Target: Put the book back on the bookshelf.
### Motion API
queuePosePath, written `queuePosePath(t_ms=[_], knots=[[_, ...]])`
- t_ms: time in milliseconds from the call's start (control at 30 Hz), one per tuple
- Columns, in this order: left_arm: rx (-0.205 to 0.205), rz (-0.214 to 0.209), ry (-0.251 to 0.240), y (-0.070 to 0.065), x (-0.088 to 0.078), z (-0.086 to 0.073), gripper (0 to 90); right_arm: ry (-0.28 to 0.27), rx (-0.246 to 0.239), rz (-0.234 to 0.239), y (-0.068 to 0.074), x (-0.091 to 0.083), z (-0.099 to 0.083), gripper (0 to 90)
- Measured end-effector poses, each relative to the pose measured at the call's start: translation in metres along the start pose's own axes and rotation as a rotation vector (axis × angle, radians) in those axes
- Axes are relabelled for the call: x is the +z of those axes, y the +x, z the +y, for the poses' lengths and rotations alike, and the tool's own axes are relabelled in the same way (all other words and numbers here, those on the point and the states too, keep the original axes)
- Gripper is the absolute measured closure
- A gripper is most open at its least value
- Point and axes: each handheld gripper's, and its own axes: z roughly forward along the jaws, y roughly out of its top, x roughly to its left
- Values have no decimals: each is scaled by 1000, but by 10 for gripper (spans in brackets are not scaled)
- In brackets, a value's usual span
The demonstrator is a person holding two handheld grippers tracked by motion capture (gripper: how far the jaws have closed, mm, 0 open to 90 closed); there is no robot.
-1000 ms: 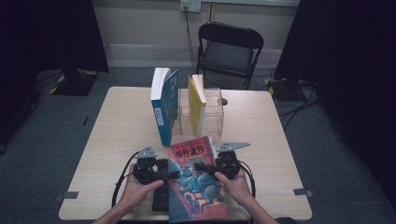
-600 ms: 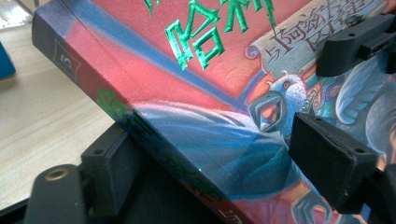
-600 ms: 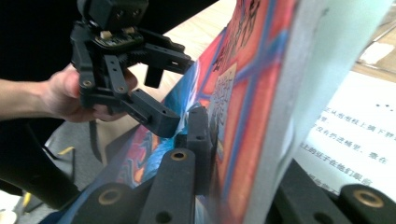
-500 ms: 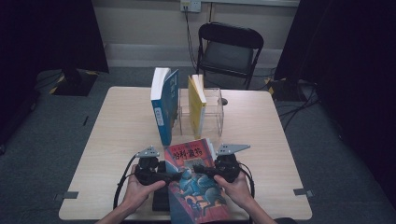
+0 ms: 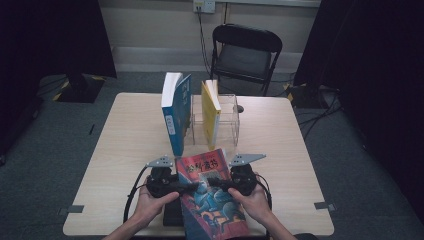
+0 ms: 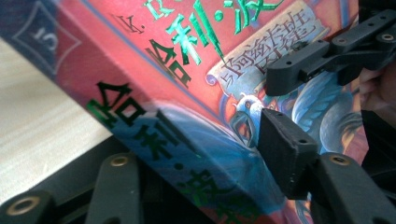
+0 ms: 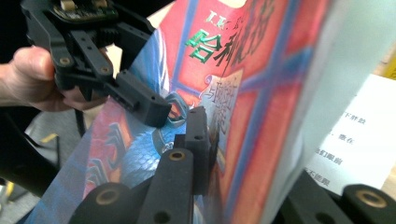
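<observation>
A thick book with a red and blue picture cover point(image 5: 212, 202) is held tilted over the table's near edge, between my two grippers. My left gripper point(image 5: 191, 186) reaches in from the spine side. Its jaws have just been closing, and in the left gripper view point(image 6: 201, 163) one pad presses on the cover point(image 6: 187, 60) while the other sits under the spine. My right gripper point(image 5: 215, 182) holds the opposite, page-edge side. In the right gripper view point(image 7: 257, 168) one jaw lies on the cover point(image 7: 224, 60) and the other under the pages.
A blue book point(image 5: 175, 112) stands upright mid-table beside a clear rack point(image 5: 229, 120) that holds a yellow book point(image 5: 210, 112). A black object point(image 5: 172, 216) lies under the held book. A black chair point(image 5: 245, 50) stands beyond the wooden table point(image 5: 125, 145).
The left gripper's jaws have closed in onto the book's spine side. Both hands and the book have barely shifted.
</observation>
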Motion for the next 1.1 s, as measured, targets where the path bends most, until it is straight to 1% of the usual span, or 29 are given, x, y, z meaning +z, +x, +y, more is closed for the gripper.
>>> queuePosePath(t_ms=[67,100,167,200,233,267,333,400,467,500,533,567,600,633,667,733,800,833,867,967,1000,1067,1100], knots=[[15,5,-14,-2,-4,5,509,1,-12,-11,3,-3,4,795],[33,9,-18,-2,-6,8,525,-10,-11,-14,3,-4,6,795],[43,17,-25,-4,-9,12,538,-19,-16,-12,4,-6,10,796],[47,21,-25,-5,-10,14,544,-22,-19,-15,5,-7,12,796],[53,30,-38,-6,-11,15,549,-26,-22,-18,5,-7,13,796],[61,34,-34,-6,-13,18,550,-32,-22,-18,6,-8,15,797],[69,38,-52,-7,-14,21,556,-42,-24,-21,6,-9,18,798],[98,45,-54,-10,-17,26,557,-56,-17,-13,6,-11,21,799],[106,50,-72,-12,-19,30,567,-68,-23,-11,6,-15,24,801],[117,62,-89,-14,-20,34,576,-75,-24,-10,6,-17,26,804],[122,72,-109,-16,-21,36,582,-87,-27,-18,7,-19,29,806],[139,86,-126,-19,-22,39,587,-93,-31,-23,7,-21,32,808],[155,95,-130,-21,-23,44,590,-105,-35,-26,8,-24,35,810],[166,99,-142,-23,-26,49,598,-118,-42,-35,10,-27,38,814],[174,99,-169,-25,-28,54,617,-135,-49,-42,11,-29,41,821],[187,104,-197,-29,-33,64,657,-171,-53,-44,12,-35,47,836],[216,107,-227,-34,-39,72,693,-211,-63,-46,14,-40,52,844],[222,100,-241,-36,-41,73,713,-231,-67,-42,14,-42,54,844],[220,89,-256,-36,-41,72,727,-243,-70,-39,14,-43,54,844],[215,73,-287,-36,-40,66,733,-260,-73,-22,12,-43,48,843],[219,69,-288,-38,-39,65,733,-264,-73,-14,12,-44,47,843],[246,76,-273,-42,-40,66,727,-260,-86,-11,13,-46,45,843],[259,85,-275,-45,-39,66,722,-261,-85,-6,13,-47,44,843]])
